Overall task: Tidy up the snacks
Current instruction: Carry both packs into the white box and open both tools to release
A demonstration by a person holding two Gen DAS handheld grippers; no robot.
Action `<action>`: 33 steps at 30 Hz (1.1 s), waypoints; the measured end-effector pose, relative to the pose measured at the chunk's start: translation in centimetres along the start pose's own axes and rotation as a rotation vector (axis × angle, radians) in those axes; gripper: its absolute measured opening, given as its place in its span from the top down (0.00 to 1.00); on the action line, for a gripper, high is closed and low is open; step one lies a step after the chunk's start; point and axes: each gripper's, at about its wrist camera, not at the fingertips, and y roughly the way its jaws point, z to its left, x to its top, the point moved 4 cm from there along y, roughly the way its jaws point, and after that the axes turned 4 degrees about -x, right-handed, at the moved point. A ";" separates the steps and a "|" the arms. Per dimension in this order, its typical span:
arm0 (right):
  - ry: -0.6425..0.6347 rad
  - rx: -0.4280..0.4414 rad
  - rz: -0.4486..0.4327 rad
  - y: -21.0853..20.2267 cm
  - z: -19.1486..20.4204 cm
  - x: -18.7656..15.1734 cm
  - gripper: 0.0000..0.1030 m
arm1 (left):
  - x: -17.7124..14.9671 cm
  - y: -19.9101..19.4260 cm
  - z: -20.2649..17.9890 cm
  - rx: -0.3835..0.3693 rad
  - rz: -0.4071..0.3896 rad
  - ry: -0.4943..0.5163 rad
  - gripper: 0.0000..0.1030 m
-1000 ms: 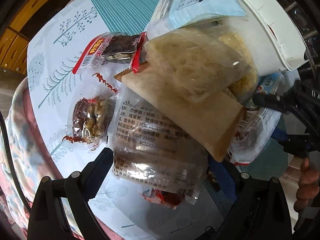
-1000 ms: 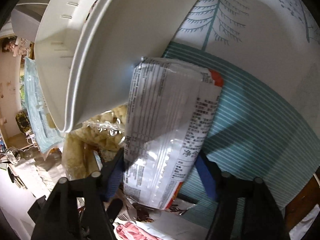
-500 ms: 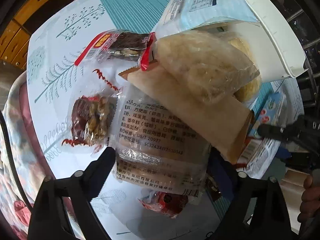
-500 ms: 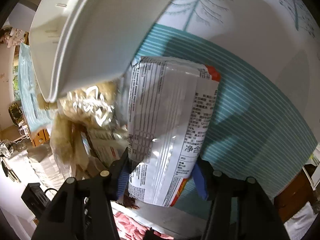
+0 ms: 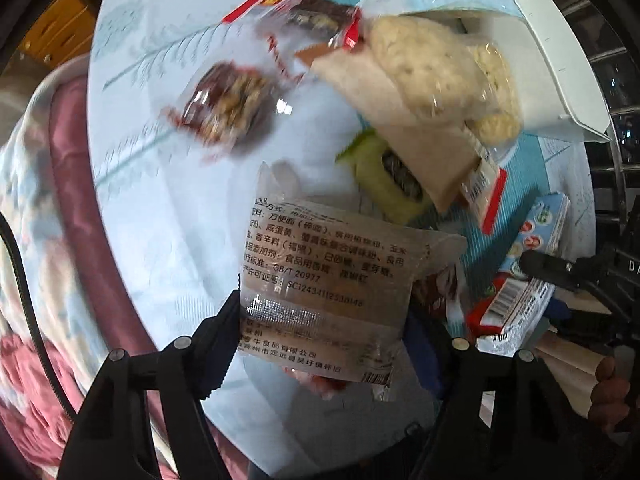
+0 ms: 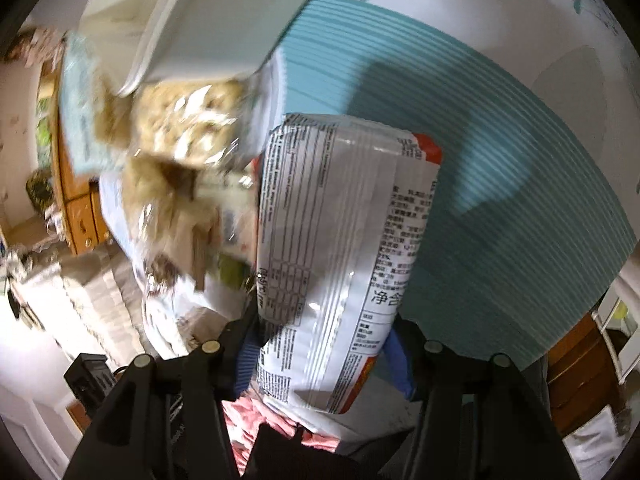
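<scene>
A clear packet with black print (image 5: 332, 272) sits between the fingers of my left gripper (image 5: 324, 320). The jaws are closing, both pads press its sides, and it hangs clear of the snack pile. That pile holds a pale puffed-snack bag (image 5: 424, 68), a brown paper bag (image 5: 420, 140) and a green packet (image 5: 384, 180). My right gripper (image 6: 324, 328) is shut on a white packet with red corners (image 6: 344, 220), held above the teal striped cloth. The same packet (image 5: 512, 304) shows at the right of the left wrist view.
A white bin (image 5: 552, 60) lies tipped behind the pile, also seen as the bin (image 6: 208, 20). A red nut packet (image 5: 228, 108) and a dark red-edged packet (image 5: 308, 16) lie on the white tablecloth. A small blue box (image 5: 540, 228) lies right. The table edge curves along the left.
My left gripper has narrowed onto the clear packet and pulled it out from under the brown bag, uncovering the green packet. My right gripper has carried the white packet away from the bin.
</scene>
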 end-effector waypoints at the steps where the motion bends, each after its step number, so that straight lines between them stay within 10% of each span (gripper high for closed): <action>1: -0.027 -0.002 0.006 -0.2 0.4 -0.2 0.47 | -0.5 -0.3 0.1 0.002 0.000 -0.011 0.29; 13: -0.379 -0.064 -0.036 -6.3 5.7 -0.3 0.47 | -3.5 -7.1 -3.8 -0.056 -0.060 -0.146 0.29; 33: -0.585 -0.121 -0.225 -19.3 4.6 12.1 0.47 | 6.6 -12.3 -19.8 -0.178 -0.325 -0.152 0.28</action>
